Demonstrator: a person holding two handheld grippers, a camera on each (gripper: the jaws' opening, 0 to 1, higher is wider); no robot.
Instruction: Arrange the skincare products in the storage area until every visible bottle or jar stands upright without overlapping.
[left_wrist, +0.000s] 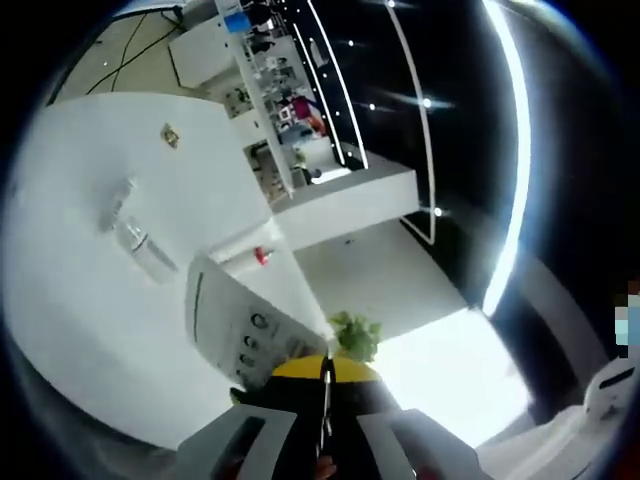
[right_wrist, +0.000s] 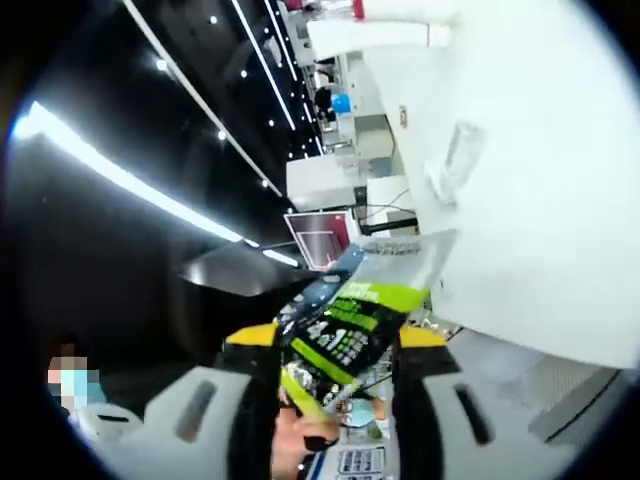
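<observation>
The two views are rolling steeply, so the white bench is reading as a tilted plane in both. In the left gripper view a clear bottle is lying on its side out on the open middle of the bench, well apart from everything else, and a small brownish item is sitting toward the far edge; what it is cannot be told. A grey-white flat pack with round printed marks is leaning just ahead of the left gripper, whose jaws are standing apart with a thin dark edge between them; whether they are clamping that edge cannot be told.

In the right gripper view the right gripper is holding a green-and-black printed sachet up off the bench, the jaws pressing on its lower end beside a person's fingers. The clear bottle is lying flat there too, near the bench's far side.

By my judgement the arranging is barely started: the bottle is not yet upright, the sachet is not yet placed, and no tidy upright row is visible anywhere.
</observation>
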